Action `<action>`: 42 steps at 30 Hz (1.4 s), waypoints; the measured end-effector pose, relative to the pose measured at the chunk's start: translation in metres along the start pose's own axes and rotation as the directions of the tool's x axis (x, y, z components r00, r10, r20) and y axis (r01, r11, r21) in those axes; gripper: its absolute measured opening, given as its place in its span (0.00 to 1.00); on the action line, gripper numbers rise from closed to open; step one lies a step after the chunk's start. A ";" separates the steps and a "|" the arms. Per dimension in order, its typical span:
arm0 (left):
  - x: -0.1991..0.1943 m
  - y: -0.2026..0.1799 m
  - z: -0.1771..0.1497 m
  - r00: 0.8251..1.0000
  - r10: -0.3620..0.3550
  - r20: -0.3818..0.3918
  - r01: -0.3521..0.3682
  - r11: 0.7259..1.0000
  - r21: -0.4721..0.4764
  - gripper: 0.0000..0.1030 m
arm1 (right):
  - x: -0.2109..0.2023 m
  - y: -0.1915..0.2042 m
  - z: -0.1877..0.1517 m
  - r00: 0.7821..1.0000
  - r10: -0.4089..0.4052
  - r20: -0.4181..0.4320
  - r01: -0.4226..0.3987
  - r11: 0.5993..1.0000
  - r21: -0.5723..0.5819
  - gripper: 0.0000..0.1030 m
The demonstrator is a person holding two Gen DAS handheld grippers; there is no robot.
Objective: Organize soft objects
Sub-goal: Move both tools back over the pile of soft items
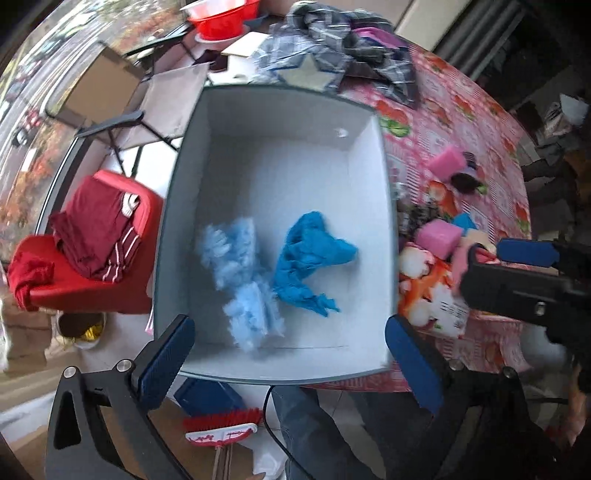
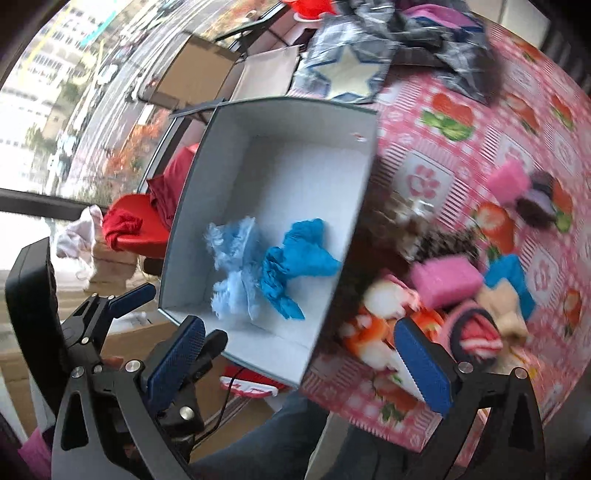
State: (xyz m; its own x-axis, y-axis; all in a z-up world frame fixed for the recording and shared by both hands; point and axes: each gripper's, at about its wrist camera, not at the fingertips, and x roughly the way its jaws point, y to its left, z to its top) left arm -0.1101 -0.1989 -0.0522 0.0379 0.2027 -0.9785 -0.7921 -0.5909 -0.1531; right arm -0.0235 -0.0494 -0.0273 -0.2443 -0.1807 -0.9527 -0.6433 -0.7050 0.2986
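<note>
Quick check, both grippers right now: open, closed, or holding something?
Left gripper: open, empty, above the white box.
Right gripper: open, empty, by the pile of soft toys.

this looks like a lived-in home, a room used for eating and chores beside a big window. a table (image 1: 476, 122) under a pink checked oilcloth printed with strawberries and paw marks fills the 2 o'clock side of the left wrist view, with crumpled plaid clothing (image 1: 332, 40) heaped at 12 o'clock. a red plastic basin (image 1: 221, 18) sits at 11 o'clock, a red chair (image 1: 92, 295) draped with folded maroon garments (image 1: 96, 236) at 9 o'clock, and a folding chair (image 1: 162, 107) at 10 o'clock. a red-bristled broom (image 1: 221, 424) lies on the floor at 6 o'clock. through the window (image 2: 55, 92), at 10 o'clock in the right wrist view, buildings and trees show.
</note>
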 end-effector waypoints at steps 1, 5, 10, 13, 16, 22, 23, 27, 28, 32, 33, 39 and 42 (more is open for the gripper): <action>-0.005 -0.006 0.003 1.000 -0.004 0.002 0.004 1.000 0.015 1.00 | -0.006 -0.005 -0.002 1.000 0.001 0.008 -0.001 1.000 0.012 1.00; -0.014 -0.036 0.017 0.999 -0.036 0.008 0.036 0.996 0.082 1.00 | -0.043 -0.046 -0.021 0.998 0.023 0.053 -0.030 0.993 0.116 1.00; -0.025 -0.095 0.045 0.997 -0.073 -0.008 0.073 0.981 0.181 1.00 | -0.082 -0.107 -0.050 0.993 0.030 0.116 -0.062 0.958 0.281 1.00; -0.026 -0.130 0.067 0.996 -0.071 -0.047 0.080 0.971 0.224 1.00 | -0.104 -0.149 -0.070 0.986 0.007 0.164 -0.070 0.921 0.382 1.00; -0.014 -0.158 0.091 0.991 -0.074 -0.111 0.097 0.972 0.215 1.00 | -0.117 -0.184 -0.086 0.981 -0.014 0.196 -0.079 0.886 0.456 1.00; 0.037 -0.198 0.143 0.956 -0.111 -0.271 0.131 0.990 0.054 1.00 | -0.113 -0.247 -0.114 0.981 -0.020 0.192 -0.094 0.819 0.565 1.00; 0.047 -0.204 0.152 0.950 -0.117 -0.288 0.129 0.991 0.021 1.00 | -0.109 -0.259 -0.121 0.983 -0.012 0.184 -0.099 0.807 0.582 1.00; 0.079 -0.231 0.187 0.961 -0.084 -0.263 0.078 0.996 -0.031 1.00 | -0.094 -0.291 -0.140 0.988 0.016 0.154 -0.109 0.774 0.624 1.00; 0.085 -0.237 0.194 0.963 -0.081 -0.256 0.074 0.997 -0.036 1.00 | -0.091 -0.299 -0.144 0.989 0.021 0.144 -0.108 0.765 0.635 1.00; 0.127 -0.259 0.218 0.962 -0.088 -0.257 0.077 0.996 -0.055 1.00 | -0.084 -0.324 -0.155 0.994 0.025 0.105 -0.088 0.751 0.654 1.00; 0.137 -0.260 0.221 0.967 -0.055 -0.249 0.045 0.998 -0.046 1.00 | -0.083 -0.328 -0.156 0.995 0.026 0.096 -0.082 0.751 0.655 1.00; 0.153 -0.211 0.204 0.918 0.319 -0.235 -0.309 0.948 0.082 1.00 | -0.079 -0.352 -0.151 0.996 0.046 0.079 -0.086 0.753 0.652 1.00; 0.130 -0.187 0.191 0.938 0.266 -0.222 -0.264 0.964 0.039 1.00 | -0.074 -0.361 -0.141 0.994 0.070 0.081 -0.106 0.757 0.645 1.00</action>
State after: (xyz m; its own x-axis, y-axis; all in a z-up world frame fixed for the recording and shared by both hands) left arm -0.0737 0.0873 -0.1247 -0.0397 -0.1408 -0.9892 -0.7973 -0.5922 0.1163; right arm 0.3293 0.1214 -0.0727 -0.3464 -0.1736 -0.9219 -0.9291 -0.0725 0.3627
